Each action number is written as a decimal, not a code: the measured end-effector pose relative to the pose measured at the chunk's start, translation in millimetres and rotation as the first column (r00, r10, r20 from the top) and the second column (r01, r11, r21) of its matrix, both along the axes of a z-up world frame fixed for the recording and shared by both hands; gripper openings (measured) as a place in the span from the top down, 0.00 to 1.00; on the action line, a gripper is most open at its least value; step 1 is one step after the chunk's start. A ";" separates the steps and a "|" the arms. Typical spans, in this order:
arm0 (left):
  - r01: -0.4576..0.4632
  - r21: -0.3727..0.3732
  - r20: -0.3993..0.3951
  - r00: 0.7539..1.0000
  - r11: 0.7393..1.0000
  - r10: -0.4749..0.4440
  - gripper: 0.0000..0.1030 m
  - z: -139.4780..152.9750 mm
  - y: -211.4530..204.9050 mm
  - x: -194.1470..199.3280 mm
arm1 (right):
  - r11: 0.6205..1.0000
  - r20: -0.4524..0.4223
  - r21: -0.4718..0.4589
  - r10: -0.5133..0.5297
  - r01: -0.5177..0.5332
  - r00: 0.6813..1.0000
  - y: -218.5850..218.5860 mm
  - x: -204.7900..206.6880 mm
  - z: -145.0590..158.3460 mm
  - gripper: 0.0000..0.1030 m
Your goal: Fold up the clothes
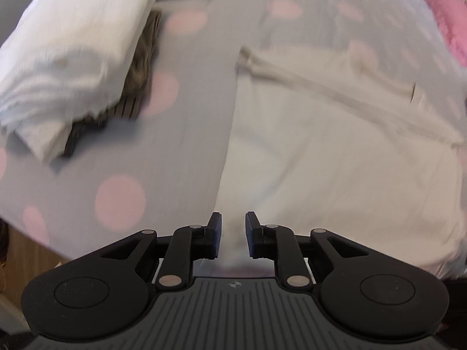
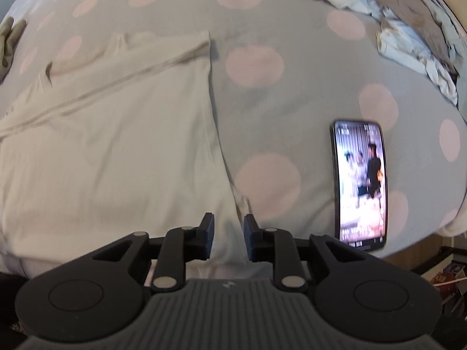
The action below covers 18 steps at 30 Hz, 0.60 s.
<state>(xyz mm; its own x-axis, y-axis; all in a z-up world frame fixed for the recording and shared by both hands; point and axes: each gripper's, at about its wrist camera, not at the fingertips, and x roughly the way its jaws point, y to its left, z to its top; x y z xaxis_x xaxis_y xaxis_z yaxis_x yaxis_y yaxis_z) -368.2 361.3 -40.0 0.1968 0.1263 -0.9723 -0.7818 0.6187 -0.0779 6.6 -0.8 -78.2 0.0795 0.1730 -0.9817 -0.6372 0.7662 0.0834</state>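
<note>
Your cream garment (image 1: 335,160) lies flat on the spotted bedsheet (image 1: 175,160), and the near hem could slide or bunch if either grip closes on one layer only, while the phone (image 2: 360,183) lying to the right could get swept off. Your left gripper (image 1: 233,234) and right gripper (image 2: 229,236) each point down over a near corner, fingers partly apart and clamped on nothing. Cloth shows in each gap, though contact is unclear.

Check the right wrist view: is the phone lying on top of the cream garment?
No. The phone lies screen-up on the dotted bedsheet, apart from the cream garment, with bare sheet between them.
</note>
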 end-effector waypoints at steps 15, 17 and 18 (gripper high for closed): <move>-0.301 -0.113 0.280 0.904 0.947 0.322 0.64 -35.8 95.8 63.9 | 0.935 -0.095 0.232 -0.254 0.270 0.963 70.1 103.7 -11.9 0.49; -0.337 -0.143 0.283 0.887 0.931 0.364 0.64 -47.3 103.7 65.5 | 0.920 -0.120 0.242 -0.286 0.308 0.951 70.4 113.1 -21.8 0.49; -0.350 -0.154 0.284 0.880 0.924 0.381 0.64 -52.5 107.5 66.9 | 0.911 -0.137 0.243 -0.307 0.332 0.942 69.3 117.9 -27.1 0.49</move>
